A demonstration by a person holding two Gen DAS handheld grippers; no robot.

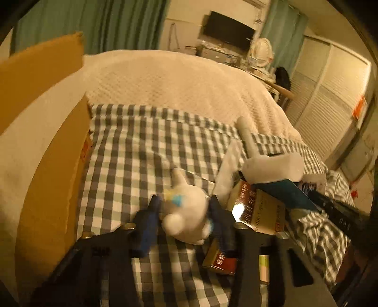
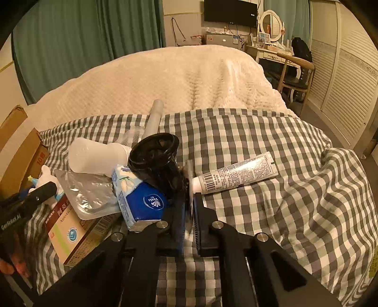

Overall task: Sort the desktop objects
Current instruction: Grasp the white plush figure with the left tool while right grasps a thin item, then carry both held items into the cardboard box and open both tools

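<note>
only the right wrist view showed the toothpaste tube (image 2: 236, 176), beside the black cup (image 2: 157, 163). the left gripper (image 1: 183, 212) squeezed a white plush toy (image 1: 186, 210). the right gripper (image 2: 189, 207) was clenched shut near that cup.

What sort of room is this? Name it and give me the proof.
A bedroom, most likely. The objects lie on a bed with a cream quilt and checked cloth; behind it stand a vanity mirror, a wall-mounted TV and louvred wardrobe doors.
</note>
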